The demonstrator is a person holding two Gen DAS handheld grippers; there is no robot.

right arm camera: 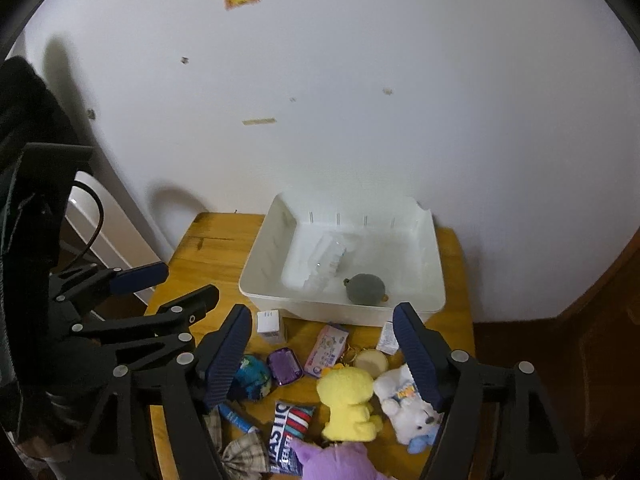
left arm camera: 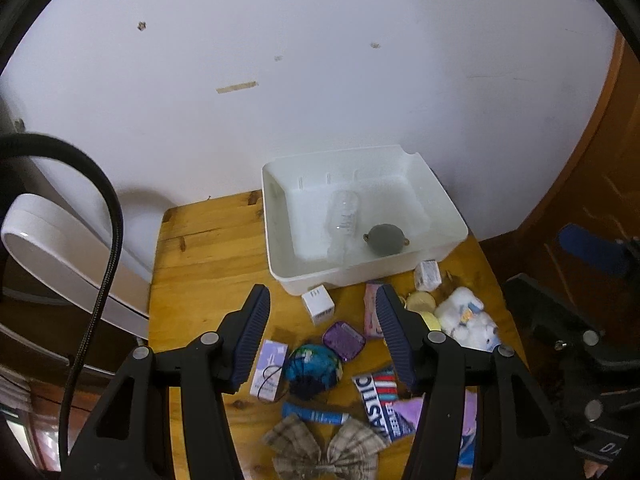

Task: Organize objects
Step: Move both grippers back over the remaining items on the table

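Wooden table [left arm camera: 200, 256]: small, knotty pine, set against the wall
Wall [left arm camera: 280, 80]: white, scuffed, tape scraps
White bin [right arm camera: 434, 276]: at table's back, holding a clear bottle [right arm camera: 326, 264] and grey pouch [right arm camera: 366, 288]
Loose items: plush toys, boxes, packets in front of bin
Left gripper [left arm camera: 322, 336]: jaws apart, empty
Right gripper [right arm camera: 322, 354]: jaws apart, empty

dim, soft shadows, fisheye-warped edges

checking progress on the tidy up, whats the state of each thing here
white bin: upright, on the table
clear bottle: lying in the bin
grey pouch: in the bin
yellow plush: on the table, outside the bin
left gripper: open, empty
right gripper: open, empty
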